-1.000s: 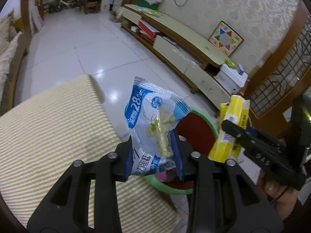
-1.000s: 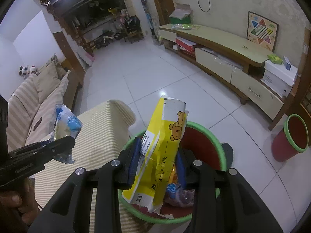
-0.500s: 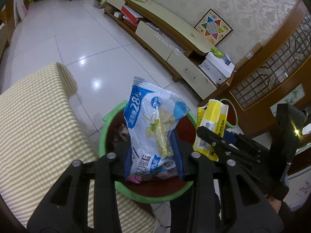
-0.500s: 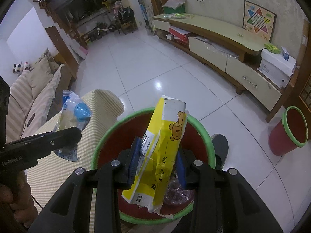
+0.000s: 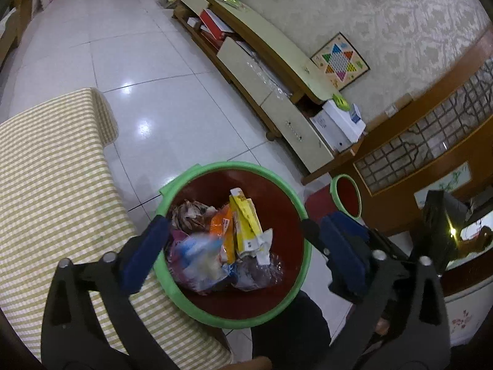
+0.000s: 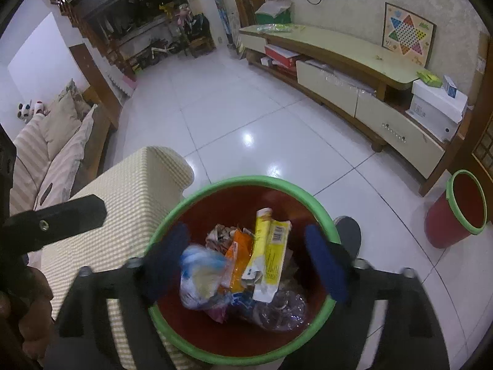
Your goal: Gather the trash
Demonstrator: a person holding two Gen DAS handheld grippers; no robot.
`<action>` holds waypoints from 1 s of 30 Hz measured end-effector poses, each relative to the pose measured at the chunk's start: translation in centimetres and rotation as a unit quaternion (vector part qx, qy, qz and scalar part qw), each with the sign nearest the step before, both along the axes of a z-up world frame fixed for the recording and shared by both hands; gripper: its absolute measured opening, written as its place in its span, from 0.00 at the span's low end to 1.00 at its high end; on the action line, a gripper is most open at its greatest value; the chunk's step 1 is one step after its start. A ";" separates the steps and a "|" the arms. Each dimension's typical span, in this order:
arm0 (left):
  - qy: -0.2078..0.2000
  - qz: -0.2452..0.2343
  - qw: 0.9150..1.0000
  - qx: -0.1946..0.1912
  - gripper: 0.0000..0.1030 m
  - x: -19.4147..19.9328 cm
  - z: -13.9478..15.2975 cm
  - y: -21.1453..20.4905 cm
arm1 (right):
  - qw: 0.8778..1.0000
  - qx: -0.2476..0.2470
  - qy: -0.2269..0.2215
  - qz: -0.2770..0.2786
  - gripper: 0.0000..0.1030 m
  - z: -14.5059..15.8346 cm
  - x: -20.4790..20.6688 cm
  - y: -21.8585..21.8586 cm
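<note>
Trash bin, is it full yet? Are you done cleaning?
Nearly! The yellow carton and blue snack bag lie in the green-rimmed bin. Both tongs, left and right, are open and empty. No trash shows on the checked cloth.

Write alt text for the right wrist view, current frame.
The open right gripper hangs over a red bin with a green rim holding a yellow carton, a blue-and-white snack bag, an orange wrapper and a clear plastic bottle. A checked tablecloth lies left; a second red bin stands right.
</note>
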State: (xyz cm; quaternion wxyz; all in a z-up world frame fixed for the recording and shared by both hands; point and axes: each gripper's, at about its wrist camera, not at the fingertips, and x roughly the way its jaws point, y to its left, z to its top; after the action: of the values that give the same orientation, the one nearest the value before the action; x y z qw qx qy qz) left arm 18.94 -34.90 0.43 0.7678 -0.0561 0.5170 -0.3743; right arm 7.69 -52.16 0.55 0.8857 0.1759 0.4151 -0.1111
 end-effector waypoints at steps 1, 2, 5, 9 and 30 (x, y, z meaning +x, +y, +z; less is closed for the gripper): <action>-0.001 0.004 1.000 0.002 0.95 0.1 0.1 0.2 | 1.000 0.000 -0.001 0.001 0.91 0.1 0.1 0.1; -0.001 0.006 1.000 0.004 0.95 0.1 0.2 0.4 | 1.000 -0.001 -0.003 0.004 0.93 0.2 0.1 0.3; -0.011 0.012 1.000 0.009 0.95 0.0 0.7 1.2 | 1.000 -0.002 -0.003 0.011 0.93 0.7 0.5 0.7; -0.030 0.013 0.999 0.021 0.95 -0.6 1.7 2.5 | 1.000 -0.015 -0.008 0.016 0.93 1.6 0.6 2.4; -0.202 0.172 0.963 0.047 0.95 -7.9 6.7 22.9 | 0.985 -0.071 -0.094 0.126 0.93 6.3 -0.4 20.3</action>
State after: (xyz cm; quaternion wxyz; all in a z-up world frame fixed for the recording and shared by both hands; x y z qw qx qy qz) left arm 11.05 -12.02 7.16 0.9108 -0.0314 0.3506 -0.2159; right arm 7.24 -31.83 6.80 0.9379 0.0682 0.3399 -0.0113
